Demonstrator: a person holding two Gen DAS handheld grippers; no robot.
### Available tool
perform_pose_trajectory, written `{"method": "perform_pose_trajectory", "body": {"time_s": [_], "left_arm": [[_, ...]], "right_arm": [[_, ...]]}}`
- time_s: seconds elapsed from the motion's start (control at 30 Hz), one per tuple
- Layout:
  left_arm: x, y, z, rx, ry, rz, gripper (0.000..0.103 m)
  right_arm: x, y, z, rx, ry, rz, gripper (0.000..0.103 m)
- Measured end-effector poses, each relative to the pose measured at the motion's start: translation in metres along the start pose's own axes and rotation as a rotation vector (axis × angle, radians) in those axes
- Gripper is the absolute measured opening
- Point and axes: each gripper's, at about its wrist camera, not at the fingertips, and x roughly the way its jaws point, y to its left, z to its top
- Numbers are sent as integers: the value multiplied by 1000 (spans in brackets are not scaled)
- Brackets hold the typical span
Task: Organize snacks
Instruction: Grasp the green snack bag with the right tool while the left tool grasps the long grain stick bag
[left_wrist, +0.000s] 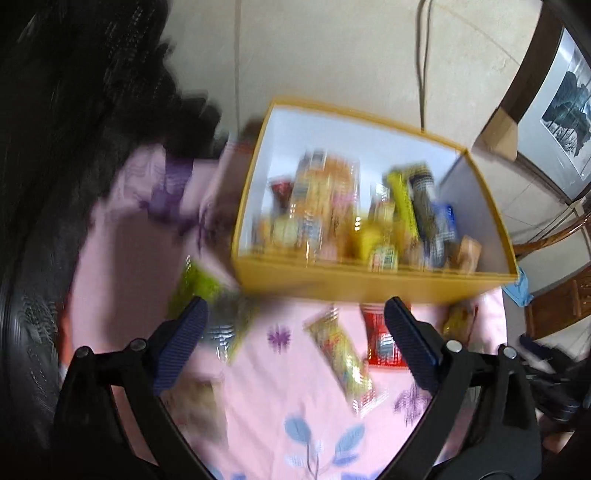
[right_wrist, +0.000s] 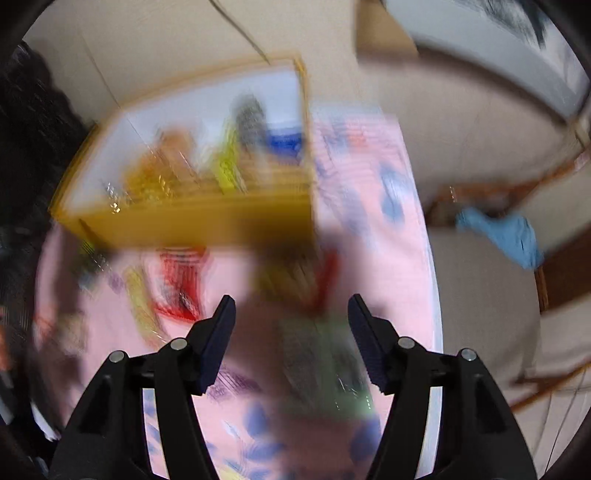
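On the pink cloth (left_wrist: 122, 258) | yellow packet (left_wrist: 341, 356) lay lengthwise between left gripper's (left_wrist: 295, 325) wide, empty jaws | right gripper (right_wrist: 291, 314) wide, empty | box (left_wrist: 332, 284) beyond

The floor (left_wrist: 332, 55) is covered with pale beige tiles, and thin joint lines run across it. A dark cable (left_wrist: 423, 74) lies on the tiles. The table is covered by a pink cloth (left_wrist: 280, 398) with blue and purple flowers printed on it. At the right side a framed black-and-white picture (left_wrist: 565, 110) leans, and a brown cardboard piece (left_wrist: 500, 129) is just beside it. Wooden chair parts (left_wrist: 554, 295) stand near the table edge, and a light blue cloth (right_wrist: 509, 236) hangs there. The light is soft and even. Both views are blurred.
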Motion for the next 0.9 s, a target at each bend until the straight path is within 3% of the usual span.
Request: {"method": "perform_pose_trajectory", "body": {"time_s": [0.13,0.33,0.63,0.7,0.77,0.83,0.9], "left_arm": [[12,9,-49,-1,96,4,97],[16,11,-80,8,154,5,97],[13,12,-86,-5,162,-2,97],[14,13,-86,-11,166,-3,97],[18,11,-87,-14,176,-6,97],[20,8,-88,-10,182,-7,97],[25,4,-88,-7,185,-7,97]], "right_arm": [[35,-26,-41,105,76,-20,64],[48,-30,-48,114,53,-15,69],[62,-23,-50,106,104,29,81],[67,-16,-54,69,135,9,90],[70,-2,-61,-8,121,-47,91],[69,7,-67,-35,78,-89,86],[64,6,-69,7,49,-79,71]]}}
